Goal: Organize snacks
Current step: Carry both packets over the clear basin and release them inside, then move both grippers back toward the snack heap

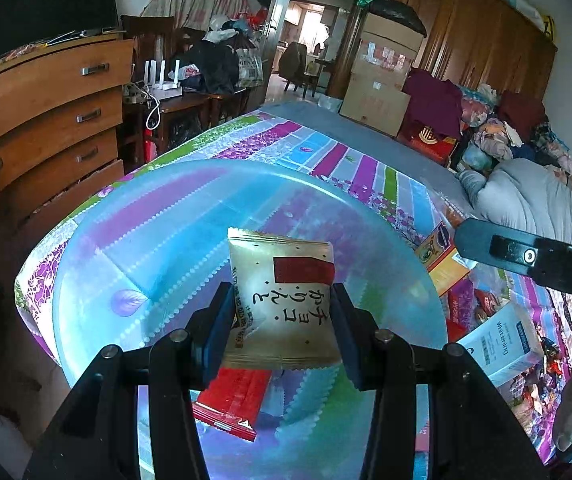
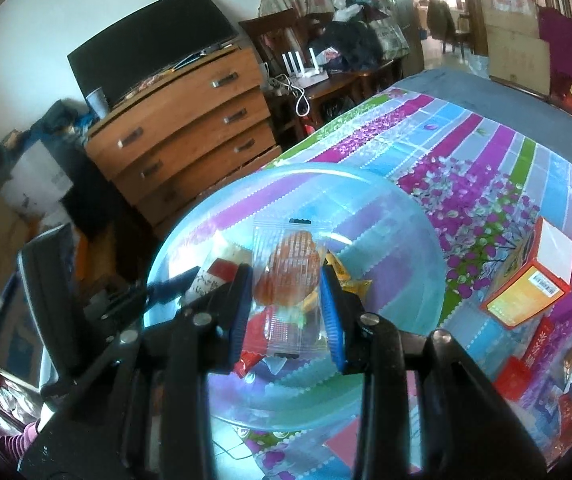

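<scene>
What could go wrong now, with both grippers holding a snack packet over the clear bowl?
The two grippers are close together over the clear bowl, so the left gripper and right gripper might bump. The right gripper pinches a thin clear packet, which could slip or crush the pastry inside. The beige packet may land on the red packet and slide.

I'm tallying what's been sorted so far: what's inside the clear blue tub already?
Inside the clear blue tub: a red wrapper and a yellow packet. The held packets hide the rest of its floor.
</scene>
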`<action>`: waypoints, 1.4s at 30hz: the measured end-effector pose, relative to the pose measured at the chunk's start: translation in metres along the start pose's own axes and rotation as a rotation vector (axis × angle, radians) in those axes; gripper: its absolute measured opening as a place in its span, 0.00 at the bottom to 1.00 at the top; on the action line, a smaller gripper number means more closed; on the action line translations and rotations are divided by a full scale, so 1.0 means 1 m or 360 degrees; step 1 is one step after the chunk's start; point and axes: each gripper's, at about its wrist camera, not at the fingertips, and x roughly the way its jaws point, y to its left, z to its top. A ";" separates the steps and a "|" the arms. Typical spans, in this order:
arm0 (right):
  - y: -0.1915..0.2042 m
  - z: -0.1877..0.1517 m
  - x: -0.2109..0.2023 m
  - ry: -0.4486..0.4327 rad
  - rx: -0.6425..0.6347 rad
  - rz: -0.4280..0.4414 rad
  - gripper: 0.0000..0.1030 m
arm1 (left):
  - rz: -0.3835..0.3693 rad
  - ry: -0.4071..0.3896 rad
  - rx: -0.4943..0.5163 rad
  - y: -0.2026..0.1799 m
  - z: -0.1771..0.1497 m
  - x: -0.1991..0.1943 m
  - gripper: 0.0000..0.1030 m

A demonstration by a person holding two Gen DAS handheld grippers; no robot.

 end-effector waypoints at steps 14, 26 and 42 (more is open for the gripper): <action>0.000 -0.001 0.004 0.0012 -0.0001 0.0001 0.35 | -0.0011 0.0008 -0.0008 0.000 -0.002 0.001 0.48; 0.002 -0.003 0.013 0.0046 0.0008 0.0018 0.37 | 0.0005 0.0029 -0.0036 0.002 -0.005 0.005 0.49; 0.004 -0.008 0.022 0.0078 0.0028 0.0039 0.54 | 0.0027 0.0073 -0.0083 0.008 -0.009 0.012 0.70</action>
